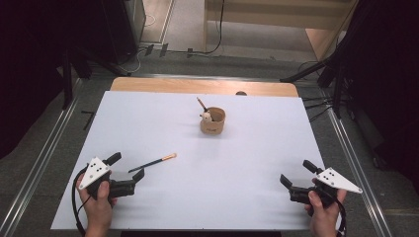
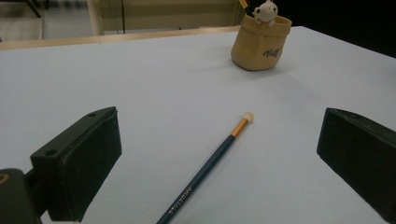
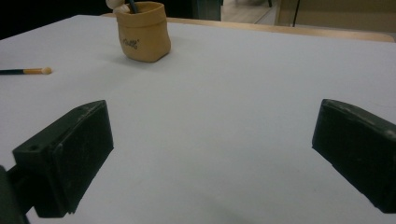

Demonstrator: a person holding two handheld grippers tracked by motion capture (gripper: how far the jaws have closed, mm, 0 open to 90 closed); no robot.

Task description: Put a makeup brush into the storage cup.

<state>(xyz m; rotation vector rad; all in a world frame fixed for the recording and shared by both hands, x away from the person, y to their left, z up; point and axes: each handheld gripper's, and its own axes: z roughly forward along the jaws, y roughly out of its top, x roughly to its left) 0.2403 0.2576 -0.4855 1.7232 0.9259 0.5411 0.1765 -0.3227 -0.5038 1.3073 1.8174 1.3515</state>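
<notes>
the work in hand looks like gathering pencils into the tan pouch that stands toward the far middle of the white surface. one pencil already stands in the pouch beside a small pale figure, so that part seems done. the dark blue pencil is what is left: it lies flat on the surface, well apart from the pouch, its eraser end pointing roughly toward it.

the left tongs sit low just at the pencil's near end, jaws spread wide apart and holding nothing; in the left gripper view the pencil runs up between the two black jaws without touching either. so the pickup is lined up but not yet made.

the right tongs rest near the right front edge of the surface, jaws also wide apart and empty, far from both pencil and pouch.

by my reading the task is roughly at its midpoint: closing on the pencil, lifting, carrying and dropping it in the pouch all remain.
</notes>
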